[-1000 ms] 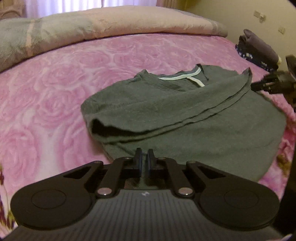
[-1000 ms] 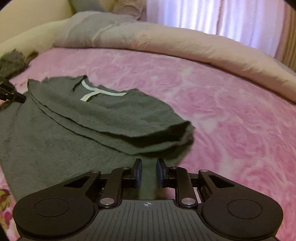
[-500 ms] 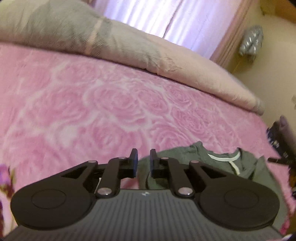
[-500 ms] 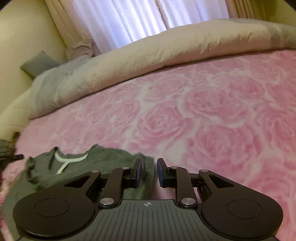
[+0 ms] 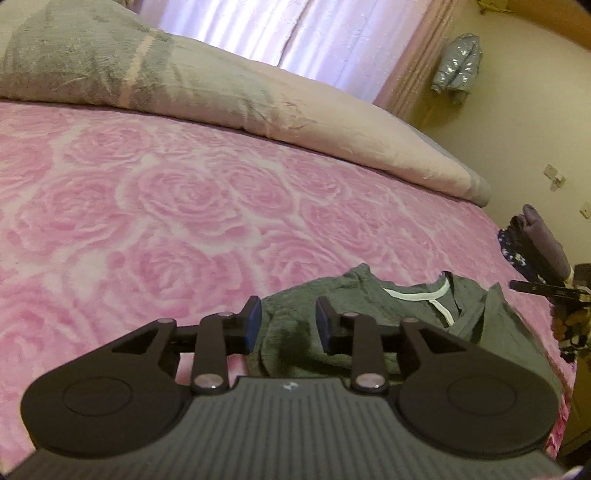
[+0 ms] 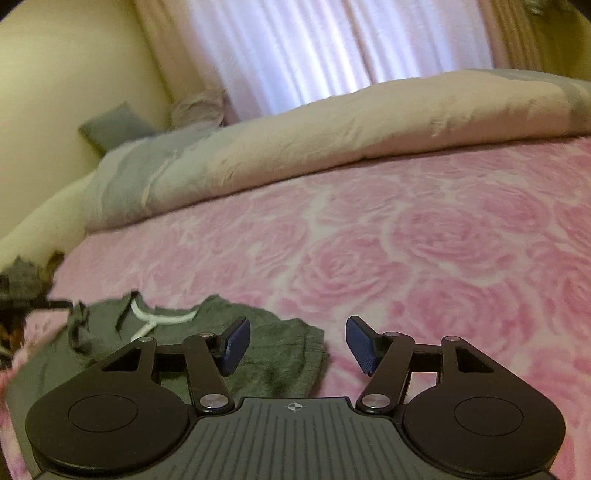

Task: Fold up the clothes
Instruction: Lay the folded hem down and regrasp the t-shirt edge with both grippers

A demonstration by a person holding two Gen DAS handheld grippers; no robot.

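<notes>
On the pink rose bedspread (image 5: 177, 206), at your left, your left gripper (image 5: 286, 328) is letting go: its jaws are opening, the blue pads (image 5: 252, 326) stand apart, and nothing is pinched between them. The grey T-shirt (image 5: 388, 328) lies flat on the bed just beyond and beneath those fingers, its white-trimmed collar (image 5: 424, 295) toward the far side. A second ago these jaws were nearly closed over the shirt's near fold; now the cloth is dropped and the view has swung up toward the rolled duvet (image 5: 258, 92) and the curtain (image 5: 295, 33).

Move across to your right gripper (image 6: 297, 343). Its jaws are opening too, and wider; the bedspread shows between the pads (image 6: 236, 345), with only the shirt's right edge near the left one. No cloth is gripped. A second ago this gripper was narrow and sat over the shirt's hem; now the shirt (image 6: 258, 354) fills only the lower left of its view.

You have, I judge, just finished one fold and laid the fabric down. The shirt reads as a smaller, bunched bundle compared with the wide spread seen earlier, though the gripper bodies hide its near part. At far right in the left view, a stack of dark folded clothes (image 5: 535, 243) waits at the bed's edge, probably where this one goes.
</notes>
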